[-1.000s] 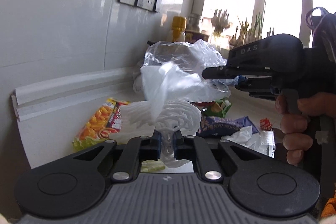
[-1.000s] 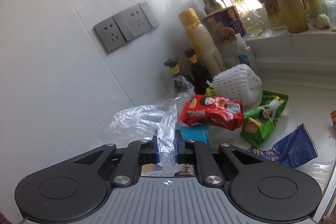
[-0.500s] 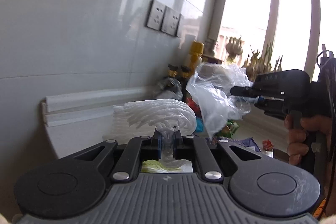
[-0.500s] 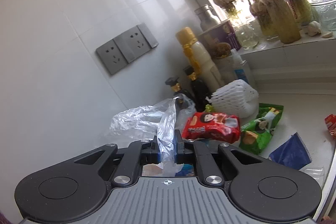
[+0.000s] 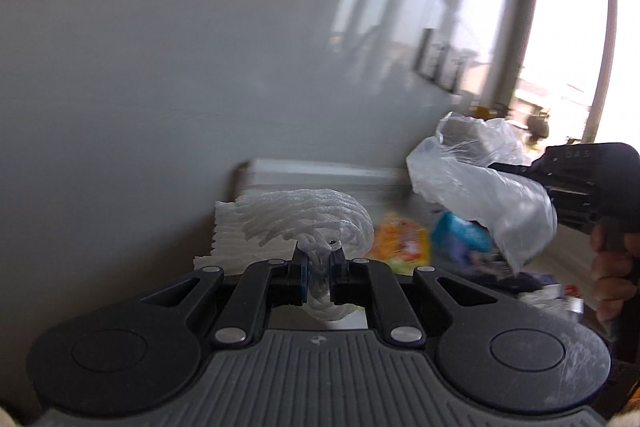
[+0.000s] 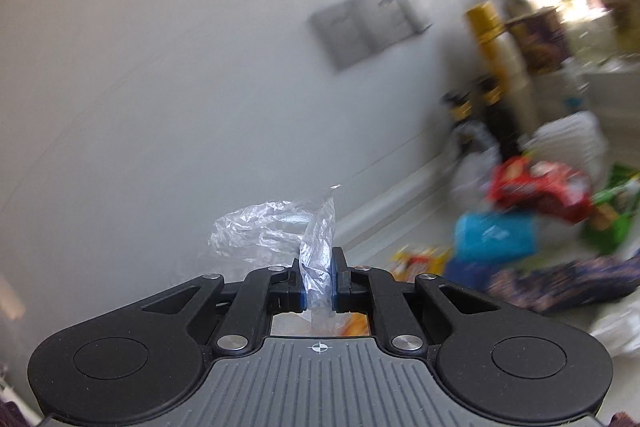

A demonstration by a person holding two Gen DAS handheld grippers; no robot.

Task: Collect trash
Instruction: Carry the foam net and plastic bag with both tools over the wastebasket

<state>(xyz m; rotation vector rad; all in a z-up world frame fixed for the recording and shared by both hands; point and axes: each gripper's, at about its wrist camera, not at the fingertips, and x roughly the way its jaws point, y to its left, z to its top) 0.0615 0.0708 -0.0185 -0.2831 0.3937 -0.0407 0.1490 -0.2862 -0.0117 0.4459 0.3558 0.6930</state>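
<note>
White foam fruit net [image 5: 304, 223] is clamped in the left tool [image 5: 319, 267], jaws pressed together on its bunched stem, the net fanning out above and ahead of the pads and clear of the bench [image 5: 560, 259]. Right tool [image 6: 319, 281] likewise clamped, on a pinch of clear plastic bag [image 6: 272, 227]; from the left wrist view the same bag [image 5: 480, 179] hangs loose below that tool, held up in the air by a hand [image 5: 612, 279] at the right edge. Net and bag sit apart, the bag off to the right of the net.

Step in hand, as I read it: bag held up as the collector, one piece of trash lifted and being carried toward it. Not yet in.

Rest of the trash lies on the bench under and behind the bag: orange snack packet [image 5: 400, 247], red wrapper [image 6: 540, 191], blue wrapper [image 6: 496, 235], green packet [image 6: 612, 215], another white net [image 6: 568, 139] near the bottles [image 6: 496, 67]. All blurred, details unclear.

Next move needs: the bag mouth found and spread, which a single pinch may not give; the bag looks collapsed, so the opening cannot be made out. Net must go over the opening before the left tool lets go. Foam is light and springy, so it may catch on the pads or bounce out.
</note>
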